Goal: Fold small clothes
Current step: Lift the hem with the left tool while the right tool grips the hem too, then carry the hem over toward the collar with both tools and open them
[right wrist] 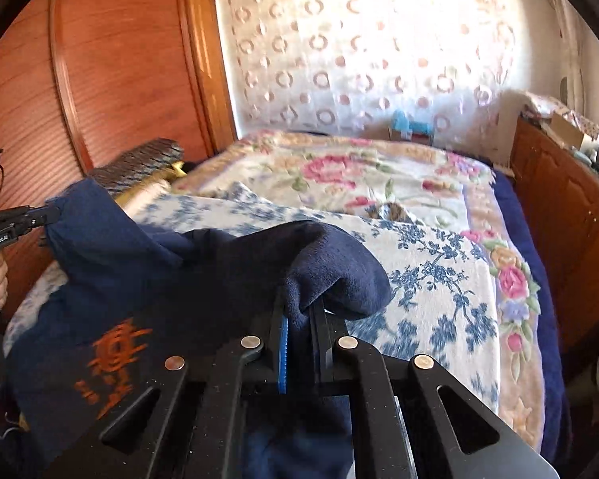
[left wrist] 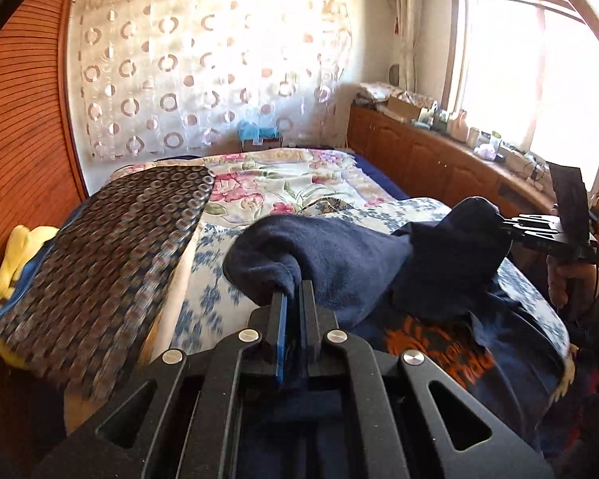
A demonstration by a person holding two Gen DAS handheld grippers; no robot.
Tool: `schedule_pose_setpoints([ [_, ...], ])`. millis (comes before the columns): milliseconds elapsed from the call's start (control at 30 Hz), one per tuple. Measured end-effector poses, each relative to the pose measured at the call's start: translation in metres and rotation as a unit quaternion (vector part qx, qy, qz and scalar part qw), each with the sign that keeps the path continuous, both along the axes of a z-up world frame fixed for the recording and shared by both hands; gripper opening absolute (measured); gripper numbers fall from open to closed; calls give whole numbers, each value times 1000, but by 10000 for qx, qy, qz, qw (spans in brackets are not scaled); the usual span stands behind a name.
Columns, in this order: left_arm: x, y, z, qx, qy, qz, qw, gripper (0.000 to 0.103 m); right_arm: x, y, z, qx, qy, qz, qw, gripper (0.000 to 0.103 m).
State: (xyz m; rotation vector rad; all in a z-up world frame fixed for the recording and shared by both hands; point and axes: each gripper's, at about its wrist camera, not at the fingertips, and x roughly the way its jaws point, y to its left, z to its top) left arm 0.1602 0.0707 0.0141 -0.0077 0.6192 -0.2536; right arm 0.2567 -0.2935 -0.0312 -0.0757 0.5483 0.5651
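1. Navy garment: soft dark-blue top with an orange print, held up over the bed, lower part draped on the blue-flowered cover.
2. Left gripper: jaws closed on a bunched edge of the garment.
3. Right gripper: jaws closed on the opposite bunched edge; it also shows in the left wrist view, gripping cloth.
4. Progress: early, by judgement. Both edges are secured and lifted; no finished fold is visible.
5. Remaining: lay the lifted edge over, flatten, complete further folds.
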Motion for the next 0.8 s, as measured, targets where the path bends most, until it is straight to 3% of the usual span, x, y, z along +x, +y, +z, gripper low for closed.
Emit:
schedule_pose_setpoints([
  [200, -73, 7, -5, -20, -100, 39, 9999, 6, -85, -23, -5, 170, -114, 167, 9997, 8],
  [367, -119, 1, -35, -147, 62, 45, 9999, 6, -139, -35, -28, -293, 9, 230, 9993, 8],
  [567, -143, 9, -51, -470, 159, 100, 9987, 6, -181, -44, -39, -350, 121, 343, 9987, 8],
  [800, -180, 17, -46, -579, 159, 170, 9981, 6, -204, -51, -42, -97, 303, 342, 9989, 8],
])
